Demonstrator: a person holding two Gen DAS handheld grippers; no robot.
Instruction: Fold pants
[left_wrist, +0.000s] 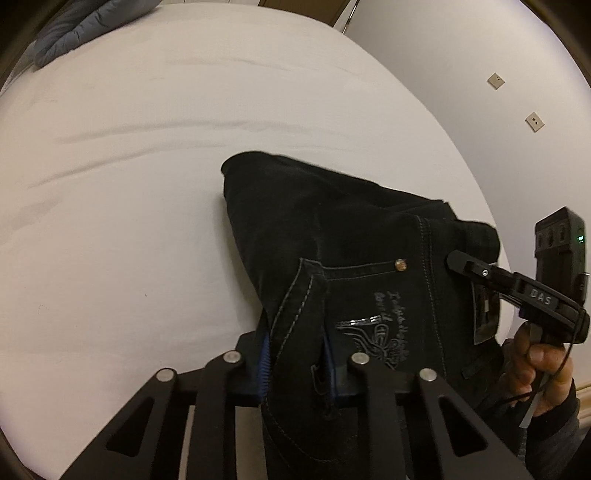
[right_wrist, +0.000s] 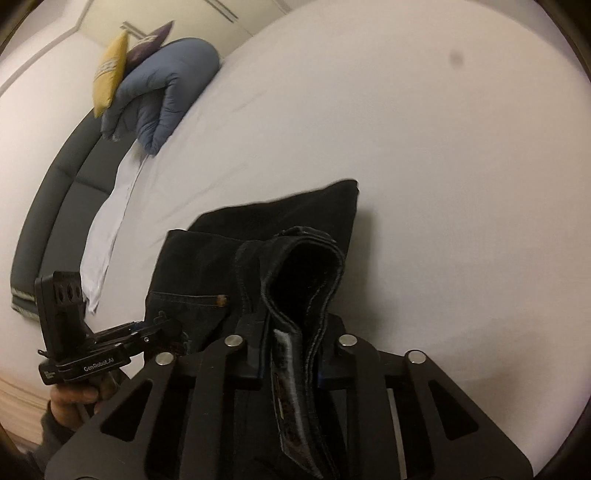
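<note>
Two tongs (left_wrist: 295, 369) (right_wrist: 291, 354), one pants (left_wrist: 332, 229).

We see black denim pants (left_wrist: 332, 236) with pale contrast stitching, a copper rivet and a silver winged emblem on the back pocket. They are folded into a compact bundle, their far end resting on the white bed sheet (left_wrist: 147, 184), the waistband end doubled over and raised.

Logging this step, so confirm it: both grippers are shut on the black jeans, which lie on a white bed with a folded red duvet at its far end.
One detail is wrong: the duvet is blue, not red, as the right wrist view shows. The rest holds: the left gripper and the right gripper are each shut on the black jeans, which lie on the white bed.
</note>
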